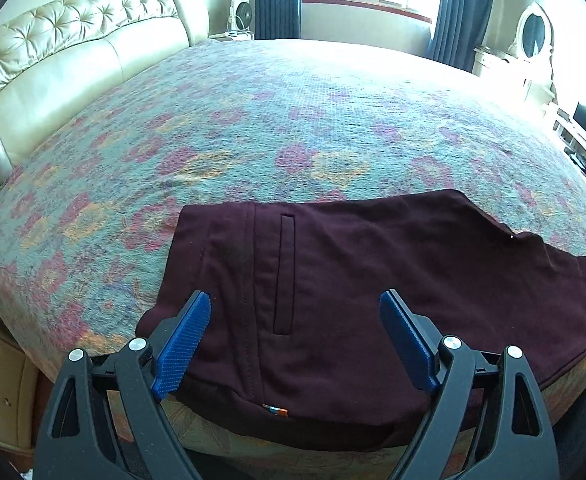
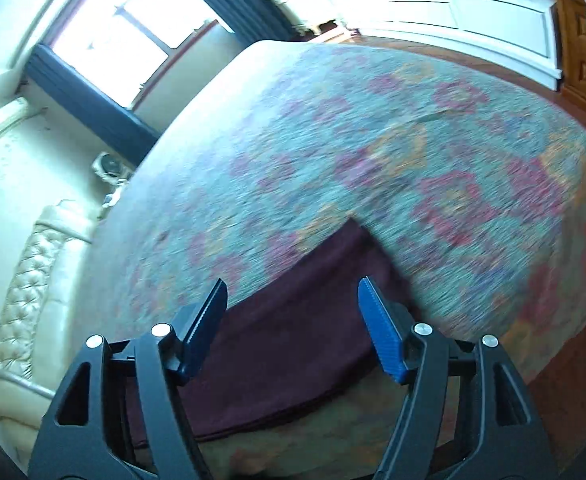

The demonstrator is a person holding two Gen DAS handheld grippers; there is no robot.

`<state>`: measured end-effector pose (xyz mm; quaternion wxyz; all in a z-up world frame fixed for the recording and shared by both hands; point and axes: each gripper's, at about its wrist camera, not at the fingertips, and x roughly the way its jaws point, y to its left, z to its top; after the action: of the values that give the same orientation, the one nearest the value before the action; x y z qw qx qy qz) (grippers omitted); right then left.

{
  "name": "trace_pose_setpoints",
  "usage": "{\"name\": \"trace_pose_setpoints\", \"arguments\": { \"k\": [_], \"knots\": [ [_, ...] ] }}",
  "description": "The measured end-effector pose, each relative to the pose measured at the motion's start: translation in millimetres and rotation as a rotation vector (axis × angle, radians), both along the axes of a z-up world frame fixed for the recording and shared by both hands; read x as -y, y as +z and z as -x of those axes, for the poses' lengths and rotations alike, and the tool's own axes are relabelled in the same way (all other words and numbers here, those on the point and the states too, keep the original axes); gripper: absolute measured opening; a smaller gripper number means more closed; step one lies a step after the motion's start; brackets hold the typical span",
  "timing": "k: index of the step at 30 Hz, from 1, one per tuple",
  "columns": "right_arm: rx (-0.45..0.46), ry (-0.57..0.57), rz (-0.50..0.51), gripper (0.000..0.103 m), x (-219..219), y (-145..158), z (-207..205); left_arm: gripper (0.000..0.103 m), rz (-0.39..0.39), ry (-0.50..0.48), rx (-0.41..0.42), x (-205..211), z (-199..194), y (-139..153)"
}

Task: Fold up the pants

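Observation:
Dark maroon pants point(image 1: 353, 280) lie flat on the bed near its front edge, waistband end to the left, a slit pocket point(image 1: 284, 276) facing up, legs running off to the right. My left gripper point(image 1: 295, 304) is open and empty, hovering over the waist part by the bed edge. In the right wrist view, the leg end of the pants point(image 2: 293, 332) lies at the bed's edge, its corner pointing up the bed. My right gripper point(image 2: 291, 292) is open and empty just above it. That view is blurred.
The bed point(image 1: 253, 128) has a floral blue and pink cover. A cream tufted headboard point(image 1: 65, 48) stands at the left. A window with dark curtains point(image 1: 277, 0) is beyond. White cabinets point(image 2: 473, 12) and wooden floor point(image 2: 565, 400) lie past the bed's foot.

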<state>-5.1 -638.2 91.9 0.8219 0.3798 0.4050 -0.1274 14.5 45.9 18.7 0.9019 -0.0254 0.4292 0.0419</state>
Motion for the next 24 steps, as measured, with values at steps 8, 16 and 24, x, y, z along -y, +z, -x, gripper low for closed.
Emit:
{"name": "trace_pose_setpoints", "arguments": {
  "k": [8, 16, 24],
  "knots": [
    [-0.176, 0.088, -0.128, 0.067, -3.9, -73.2, -36.2, 0.086, 0.118, 0.063, -0.069, -30.5, -7.7, -16.8],
    [-0.27, 0.192, 0.024, 0.013, -44.1, -45.9, -44.5, 0.086, 0.123, 0.109, -0.094, -40.5, -19.4, -26.2],
    [-0.164, 0.185, 0.081, 0.012, -74.7, 25.2, -35.0, 0.087, 0.038, 0.058, -0.127, -32.1, -23.2, -36.5]
  ]
}}
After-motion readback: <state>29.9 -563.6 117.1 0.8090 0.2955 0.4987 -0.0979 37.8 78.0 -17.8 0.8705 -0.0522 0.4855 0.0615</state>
